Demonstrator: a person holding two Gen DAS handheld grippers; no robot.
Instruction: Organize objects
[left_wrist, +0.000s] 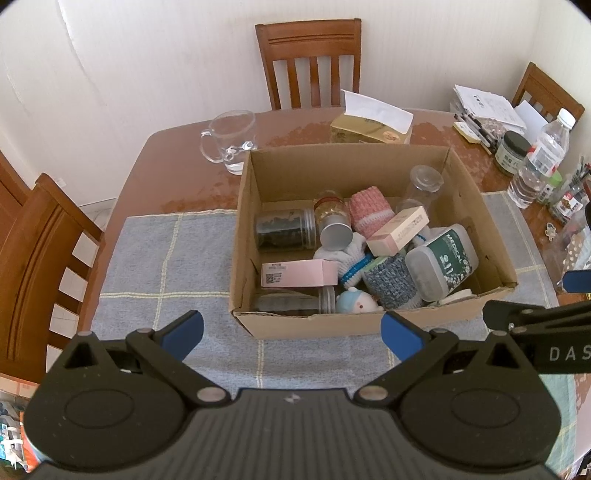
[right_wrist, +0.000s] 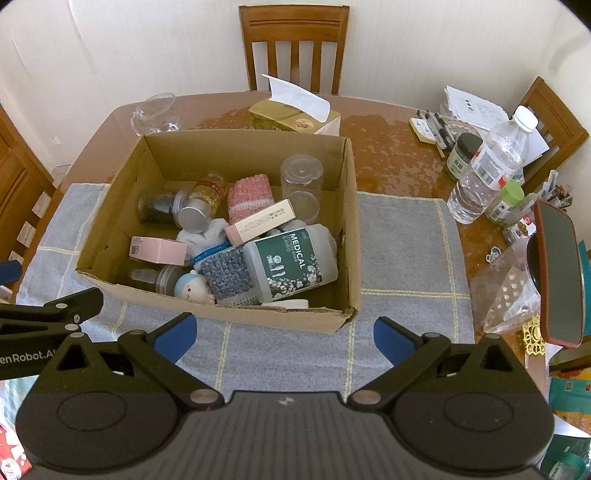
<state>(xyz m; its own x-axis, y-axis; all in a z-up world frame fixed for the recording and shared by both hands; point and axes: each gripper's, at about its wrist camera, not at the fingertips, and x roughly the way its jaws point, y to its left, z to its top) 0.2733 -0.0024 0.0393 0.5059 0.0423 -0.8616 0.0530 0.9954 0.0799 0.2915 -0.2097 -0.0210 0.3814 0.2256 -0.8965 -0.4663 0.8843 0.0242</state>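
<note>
Left wrist: corrugated cardboard box (left_wrist: 369, 236) is seen on a checked woven cloth (left_wrist: 166, 273), packed with jars, knit sleeves, cartons. Left gripper (left_wrist: 291, 334) is held before it, fingers spread wide, empty.
Right wrist: same box (right_wrist: 221, 229); right gripper (right_wrist: 284, 338) is held wide, empty.

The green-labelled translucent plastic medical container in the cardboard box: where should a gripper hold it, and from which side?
Probably grip the green-labelled translucent plastic medical container across its short width, coming from above. It lies on its side on top of the pile in the cardboard box, so its upper face is free. The right gripper, open, is nearer; the box wall blocks a sideways approach.
</note>
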